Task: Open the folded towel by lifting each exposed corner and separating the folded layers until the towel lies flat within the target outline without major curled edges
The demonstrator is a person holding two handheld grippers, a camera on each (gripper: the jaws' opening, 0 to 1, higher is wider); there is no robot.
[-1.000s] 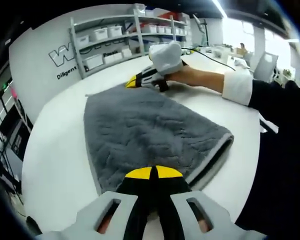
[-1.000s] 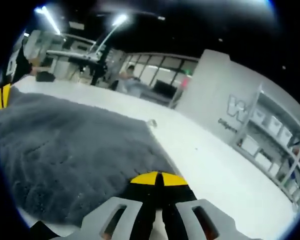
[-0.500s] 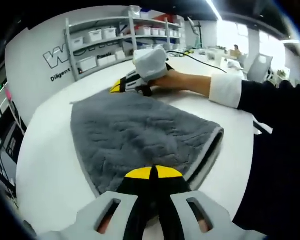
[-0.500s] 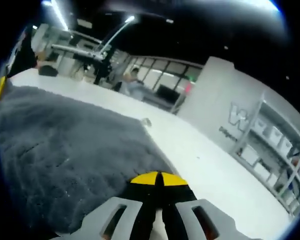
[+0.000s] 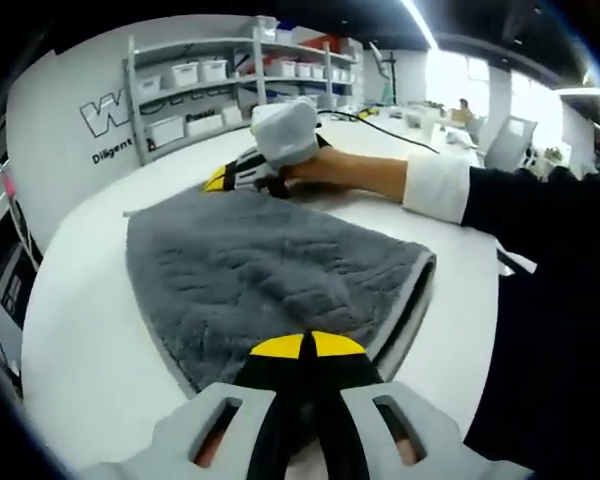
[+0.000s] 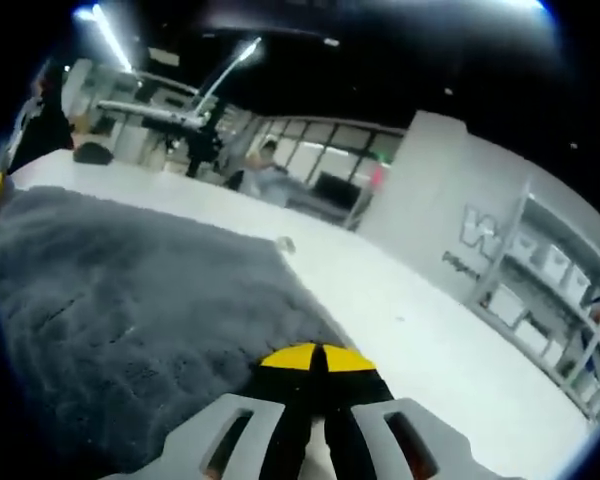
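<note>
Pinching opposite towel (image 5: 260, 280) edges, both hand-held grippers (image 5: 305, 345) (image 6: 318, 358) closed; folded layered edge visible from left gripper view.

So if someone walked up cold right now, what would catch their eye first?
The grey towel spread over the white table, still doubled along its near right edge. Then the two grippers pinching it at opposite ends: the left gripper shut on the near edge, and the right gripper, held in a hand, at the far edge.
</note>
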